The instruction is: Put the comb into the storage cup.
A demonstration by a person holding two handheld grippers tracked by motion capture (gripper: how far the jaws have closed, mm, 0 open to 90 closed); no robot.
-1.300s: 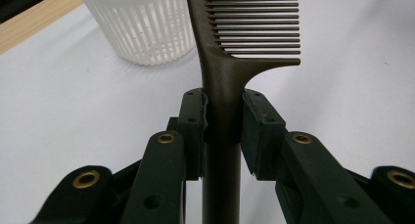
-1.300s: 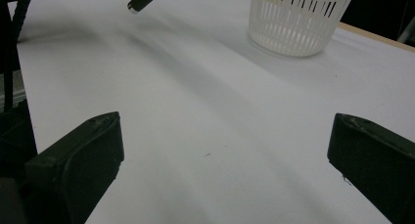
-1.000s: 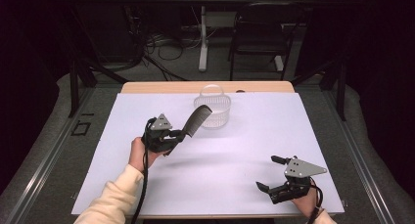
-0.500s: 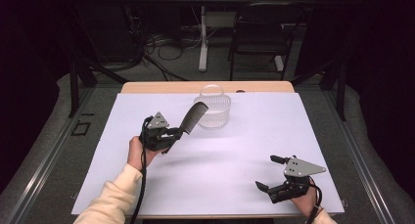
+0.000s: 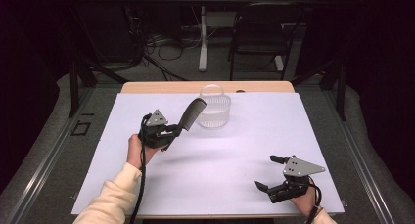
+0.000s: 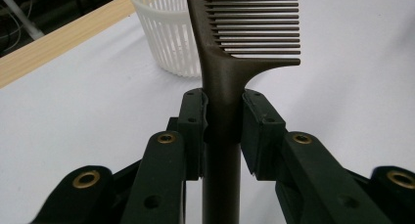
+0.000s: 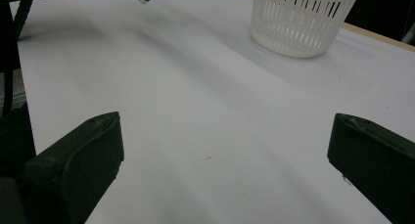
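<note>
You have no brand, label or readable writing anywhere on the things in front of you. Count them: one comb, one basket, two grippers, one white sheet over the table.

Your left gripper (image 5: 172, 131), left of centre in the high view, is clamped on the handle of the dark comb (image 5: 192, 113); in the left gripper view the two pads press the handle from both sides, and the comb (image 6: 230, 62) rises straight up the middle of the frame with its teeth pointing to the right. In the high view the comb slants up and to the right, its toothed end just beside the white slatted basket (image 5: 214, 111), which stands at upper centre of the white sheet (image 5: 244, 155).

Your right gripper (image 5: 268, 172) sits at the lower right of the high view, its jaws wide apart with nothing between them; the right gripper view shows bare sheet between them and the basket (image 7: 303, 21) at upper right.
</note>
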